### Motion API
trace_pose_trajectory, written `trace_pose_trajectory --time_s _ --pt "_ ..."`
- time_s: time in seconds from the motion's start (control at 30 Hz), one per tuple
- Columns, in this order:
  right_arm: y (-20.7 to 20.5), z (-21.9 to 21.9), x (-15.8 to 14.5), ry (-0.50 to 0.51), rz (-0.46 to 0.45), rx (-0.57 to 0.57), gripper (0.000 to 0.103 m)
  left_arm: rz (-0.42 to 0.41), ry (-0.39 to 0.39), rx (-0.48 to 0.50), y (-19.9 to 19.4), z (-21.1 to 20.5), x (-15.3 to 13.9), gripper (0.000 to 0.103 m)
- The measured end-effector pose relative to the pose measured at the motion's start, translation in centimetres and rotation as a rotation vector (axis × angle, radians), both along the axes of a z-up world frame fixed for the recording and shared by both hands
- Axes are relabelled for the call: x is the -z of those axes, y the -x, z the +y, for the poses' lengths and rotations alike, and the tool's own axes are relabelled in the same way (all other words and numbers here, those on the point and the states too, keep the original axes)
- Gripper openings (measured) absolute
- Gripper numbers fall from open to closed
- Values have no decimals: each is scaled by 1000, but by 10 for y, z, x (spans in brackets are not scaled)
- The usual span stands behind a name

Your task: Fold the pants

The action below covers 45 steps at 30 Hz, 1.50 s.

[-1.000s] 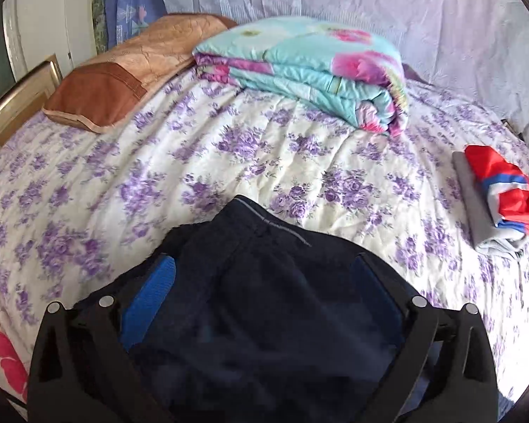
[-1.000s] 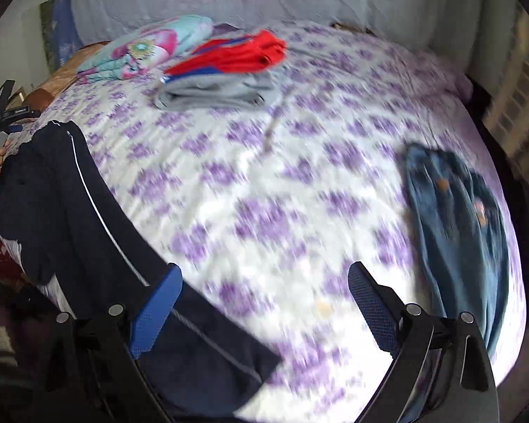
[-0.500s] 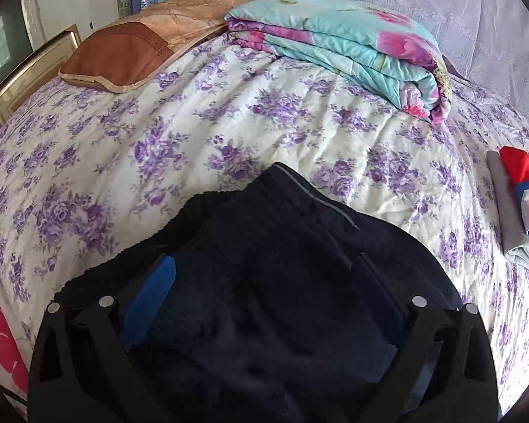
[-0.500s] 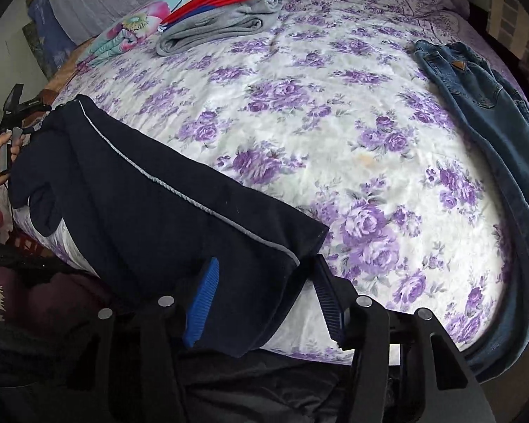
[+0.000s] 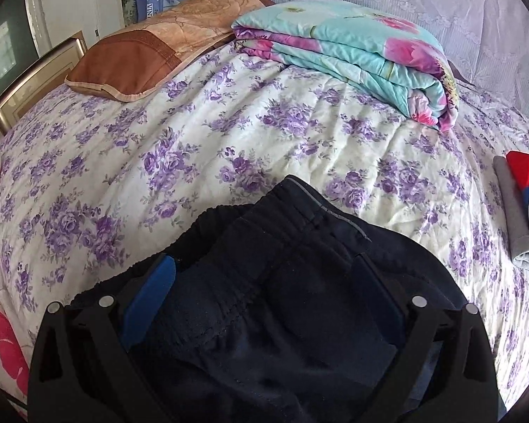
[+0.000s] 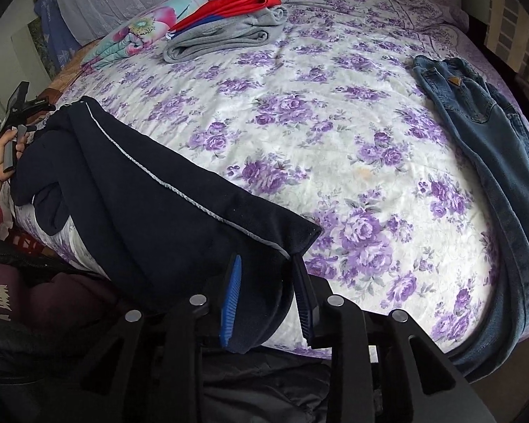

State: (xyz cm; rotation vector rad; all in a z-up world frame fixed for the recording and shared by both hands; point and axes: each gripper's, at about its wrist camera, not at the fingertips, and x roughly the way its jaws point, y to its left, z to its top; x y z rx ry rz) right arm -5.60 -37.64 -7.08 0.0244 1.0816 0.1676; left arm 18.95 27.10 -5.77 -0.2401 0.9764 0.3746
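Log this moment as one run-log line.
stage: gripping | right claw: just closing on leg hem of dark navy fleece pants | left claw: around waistband, grip unclear | pants: on purple-floral bedspread, unfolded

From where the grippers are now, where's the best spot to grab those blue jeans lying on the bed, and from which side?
Take the blue jeans at the waistband, coming in from the open floral bedspread on their left. That end lies flat and well onto the bed, with thick denim to pinch, while the legs curve along and over the bed's edge.

Right tongs just closing on navy pants' hem — jeans well apart.
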Motion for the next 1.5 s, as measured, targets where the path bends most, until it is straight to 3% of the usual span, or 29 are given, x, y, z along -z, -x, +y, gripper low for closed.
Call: trace_pose_trajectory --time_s 0.07,0.1,0.17,0.23,0.27,0.4,0.47,0.53,0.57,0.63,0.8,0.93,1.07,1.13,1.2,1.27,1.33,1.37,1.4,1.43,1.47,1.5 --pt "-7 3 9 23 6 -12 27 11 4 49 -8 -7 2 98" --pt "-11 0 15 20 14 0 11 27 -4 76 -15 -12 4 98" --pt "-16 -14 17 -57 12 36 9 85 -70 109 -32 -22 14 98" --pt "-14 -27 7 -107 -34 78 8 152 -173 93 -47 -24 28 98" --pt "-11 -33 -1 -121 -69 99 8 166 -184 83 -52 -21 32 99" --pt "-3 -49 -27 -183 -181 137 8 147 -76 8 -60 5 34 99" --pt "-7 -52 -27 -188 -178 146 8 163 -94 38 -63 -1 41 99" --pt "-15 -54 -18 -193 -158 157 8 161 -165 104 -60 -19 49 88" --pt "-18 -56 -16 -199 -157 163 8 140 -168 114 -55 -25 48 82" --pt "-21 -61 -20 -223 -197 176 8 108 -121 110 -50 -24 38 59" --pt "-35 -78 -61 -262 -368 208 8 -42 -61 95 -39 -26 -3 52" --pt "-75 -91 -85 -258 -415 220 8 -186 -36 67 -37 -33 -42 52" --pt "-143 -105 -99 -223 -411 250 4 -219 -37 25 -60 -42 -60 52" --pt "-185 -106 -99 -181 -401 267 0 -215 -47 -19 -76 -38 -59 52" --pt "-233 -109 -84 -188 -314 271 0 -176 -72 -64 -97 -31 -46 55" --pt "-270 -107 -53 -181 -220 312 1 -22 -49 -64 -128 -26 -9 60" --pt "-287 -98 -24 -144 -133 322 4 119 -19 -98 -142 -17 29 64" --pt "-287 -91 -15 -146 -107 315 5 127 1 -109 -142 -14 36 65" --pt "-283 -86 -11 -149 -99 299 18 96 0 -111 -138 -14 34 68" --pt "-277 -81 -9 -145 -109 276 59 84 -4 -99 -137 -14 31 76" --pt "-269 -79 -11 -107 -142 276 79 83 -7 -83 -136 -15 29 79" --pt "-262 -77 -14 -68 -194 281 86 87 -18 -73 -136 -15 28 80"
